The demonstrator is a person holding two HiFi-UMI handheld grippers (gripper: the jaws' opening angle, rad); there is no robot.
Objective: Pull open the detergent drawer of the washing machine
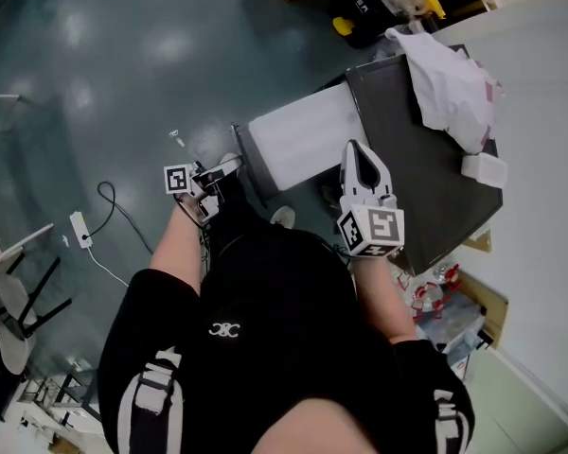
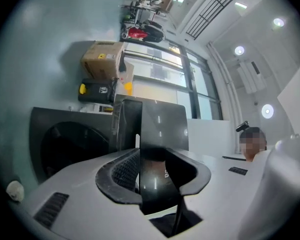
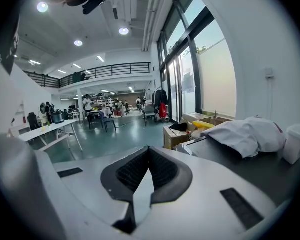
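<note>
Your left gripper (image 1: 220, 171) pinches dark glossy front panel of detergent drawer (image 1: 243, 162). Left gripper view shows panel edge standing between jaws, pads pressed on both faces. Drawer is pulled out from washing machine (image 1: 426, 187), its pale body showing between panel and machine. Your right gripper (image 1: 354, 149) is near machine's top edge, apart from drawer, with jaws pressed together and nothing between them. White cloth (image 1: 450, 83) lies crumpled on dark machine top, small white container (image 1: 483, 168) just beside it.
</note>
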